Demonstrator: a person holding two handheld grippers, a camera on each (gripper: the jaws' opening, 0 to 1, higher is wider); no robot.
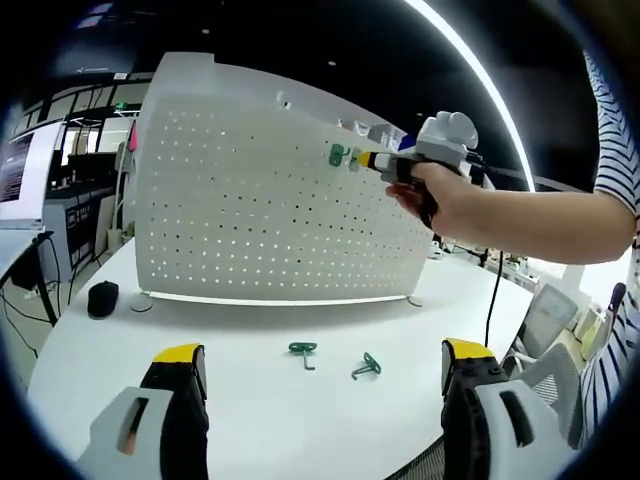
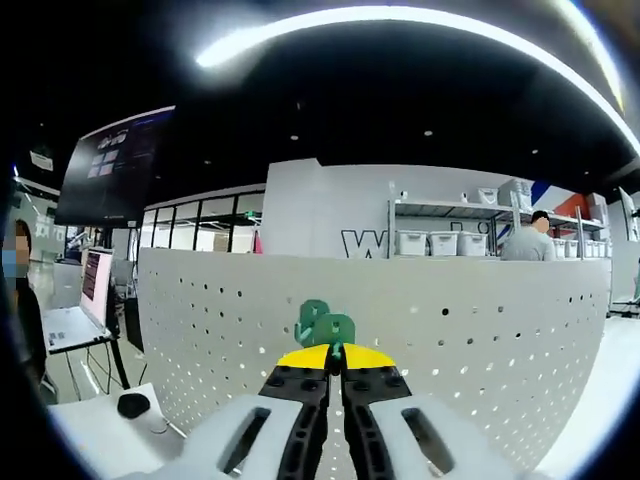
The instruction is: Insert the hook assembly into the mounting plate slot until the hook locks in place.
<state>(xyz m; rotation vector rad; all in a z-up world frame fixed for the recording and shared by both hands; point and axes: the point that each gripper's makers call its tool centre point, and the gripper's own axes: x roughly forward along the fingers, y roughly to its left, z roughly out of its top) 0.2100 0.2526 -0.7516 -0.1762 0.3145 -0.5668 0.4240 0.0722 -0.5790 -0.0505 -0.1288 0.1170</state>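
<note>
A white perforated mounting plate (image 1: 260,215) stands upright on the white table (image 1: 250,390). A green hook (image 1: 338,155) sits against its upper right part, with my right gripper (image 1: 368,160) shut on it and a person's hand around the gripper. In the right gripper view the same green hook (image 2: 322,325) shows just past the closed yellow-tipped jaws of my right gripper (image 2: 335,358), against the plate (image 2: 480,320). My left gripper (image 1: 325,365) is open low over the table, nothing between its jaws. Two more green hooks (image 1: 303,350) (image 1: 367,367) lie on the table ahead of it.
A black mouse (image 1: 102,298) lies on the table left of the plate, also in the right gripper view (image 2: 132,404). A person's arm in a striped sleeve (image 1: 615,150) reaches in from the right. Office chairs (image 1: 545,320) stand beyond the table's right edge. Shelves with bins (image 2: 450,240) are behind.
</note>
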